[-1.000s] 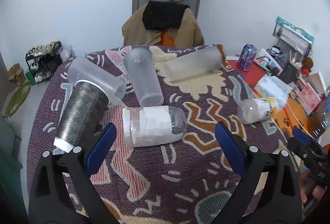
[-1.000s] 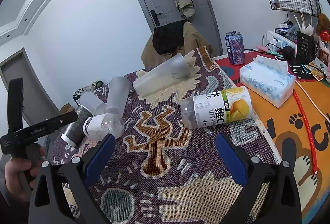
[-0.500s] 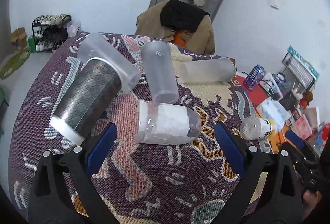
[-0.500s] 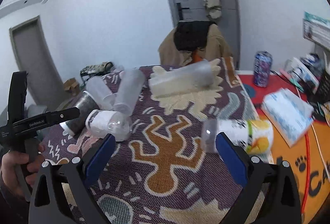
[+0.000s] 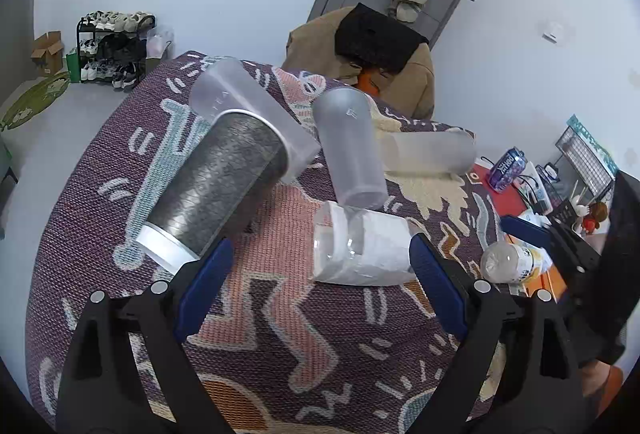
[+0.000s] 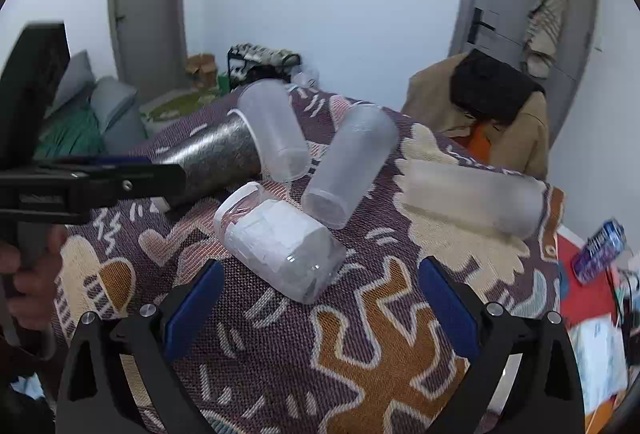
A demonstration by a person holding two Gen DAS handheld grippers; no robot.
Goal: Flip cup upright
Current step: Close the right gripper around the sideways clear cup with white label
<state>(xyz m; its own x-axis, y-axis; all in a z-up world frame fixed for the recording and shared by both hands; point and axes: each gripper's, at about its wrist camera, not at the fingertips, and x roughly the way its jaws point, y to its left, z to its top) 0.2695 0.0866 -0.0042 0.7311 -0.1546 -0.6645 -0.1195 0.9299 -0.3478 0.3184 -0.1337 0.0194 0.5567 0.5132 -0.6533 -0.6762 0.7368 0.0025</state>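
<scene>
Several cups lie on their sides on a patterned tablecloth [image 5: 280, 318]. A dark metallic cup [image 5: 218, 190] sits partly inside a frosted cup [image 5: 252, 114]. A second frosted cup [image 5: 350, 150] lies beside it, a third [image 5: 428, 153] farther back. A clear cup wrapped in white paper [image 5: 362, 248] lies nearest, just beyond my open left gripper [image 5: 320, 284]. In the right wrist view the wrapped cup [image 6: 276, 240] lies just ahead of my open right gripper [image 6: 318, 308]. Both grippers are empty.
A plastic bottle with a yellow label [image 5: 514, 262] lies at the table's right. A purple can [image 6: 598, 250] and a tissue pack [image 6: 600, 354] sit on the orange mat. A chair draped with a brown coat [image 5: 372, 62] stands behind the table.
Both grippers have moved in toward the wrapped cup, which now looks larger. The right gripper has swung left, away from the yellow bottle. No cup has moved.
</scene>
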